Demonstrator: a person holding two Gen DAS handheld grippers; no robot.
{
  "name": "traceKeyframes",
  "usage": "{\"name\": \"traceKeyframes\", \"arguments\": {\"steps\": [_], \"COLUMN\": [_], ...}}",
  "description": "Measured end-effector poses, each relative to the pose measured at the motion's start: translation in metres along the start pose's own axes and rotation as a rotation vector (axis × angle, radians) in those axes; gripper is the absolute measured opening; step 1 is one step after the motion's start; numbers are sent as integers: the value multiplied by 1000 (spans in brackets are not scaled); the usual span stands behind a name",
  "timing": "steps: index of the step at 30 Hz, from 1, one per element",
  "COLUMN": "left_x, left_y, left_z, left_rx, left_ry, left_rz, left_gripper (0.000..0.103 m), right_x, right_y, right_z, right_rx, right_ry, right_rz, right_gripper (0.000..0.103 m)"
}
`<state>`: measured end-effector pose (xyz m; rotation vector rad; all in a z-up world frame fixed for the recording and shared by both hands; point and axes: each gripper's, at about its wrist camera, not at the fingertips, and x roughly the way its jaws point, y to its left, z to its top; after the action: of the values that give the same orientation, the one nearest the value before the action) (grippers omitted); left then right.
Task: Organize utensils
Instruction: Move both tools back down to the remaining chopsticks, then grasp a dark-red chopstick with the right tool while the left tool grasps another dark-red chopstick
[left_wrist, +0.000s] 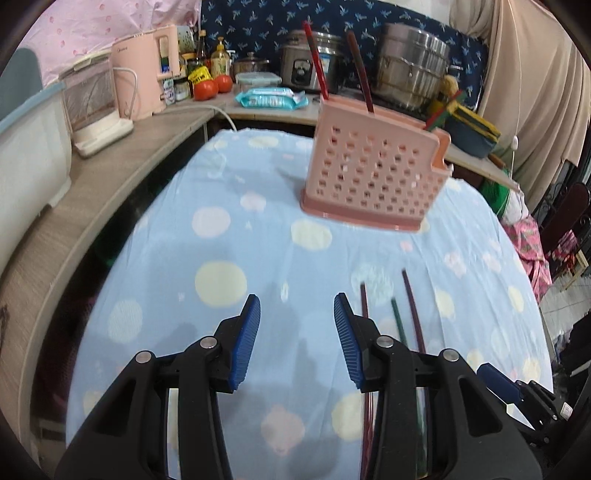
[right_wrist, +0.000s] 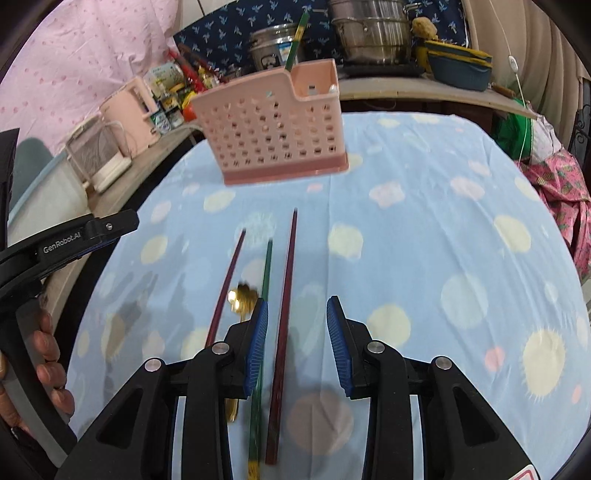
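A pink perforated utensil holder (left_wrist: 376, 173) (right_wrist: 277, 129) stands at the far side of a blue dotted cloth. Two dark red chopsticks (left_wrist: 360, 70) stick up from it, and so does a green one (right_wrist: 295, 40). On the cloth lie a long dark red chopstick (right_wrist: 288, 295) (left_wrist: 412, 306), a green chopstick (right_wrist: 266, 269) (left_wrist: 397, 317), a shorter dark red one (right_wrist: 227, 288) (left_wrist: 365, 299) and a gold spoon (right_wrist: 242, 299). My right gripper (right_wrist: 298, 301) is open above the long dark red chopstick, which runs between its jaws untouched. My left gripper (left_wrist: 296, 299) is open over bare cloth, left of the chopsticks.
A counter (left_wrist: 110, 177) wraps the left and back, carrying a pink kettle (left_wrist: 147, 74), tomatoes (left_wrist: 205, 88), a rice cooker (left_wrist: 306, 62) and a steel pot (left_wrist: 413, 62). A person's hand (right_wrist: 48, 350) holds the left gripper. Pink fabric (right_wrist: 557, 184) hangs at the right.
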<state>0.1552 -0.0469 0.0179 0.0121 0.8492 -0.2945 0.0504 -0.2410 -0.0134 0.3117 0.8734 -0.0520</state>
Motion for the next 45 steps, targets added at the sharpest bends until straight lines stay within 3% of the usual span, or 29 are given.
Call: {"name": "traceKeyframes", "arguments": {"steps": [11, 34, 38, 45], "left_x": [-1, -15, -19, -20], "left_y": [-5, -19, -23, -36], "left_z": [-56, -96, -103, -115], "left_rx": [31, 88, 98, 154], "left_ry": [97, 157, 168, 200], "left_rz": [-12, -62, -72, -104], "left_gripper": [40, 40, 47, 48], "right_x": [-5, -5, -7, -10], "right_y": [8, 10, 6, 4], "right_z": [-47, -76, -78, -82], "right_rx": [-31, -47, -36, -29], "right_ry": [66, 104, 100, 95], "right_rz": [8, -4, -6, -7], "right_gripper": [28, 8, 7, 7]}}
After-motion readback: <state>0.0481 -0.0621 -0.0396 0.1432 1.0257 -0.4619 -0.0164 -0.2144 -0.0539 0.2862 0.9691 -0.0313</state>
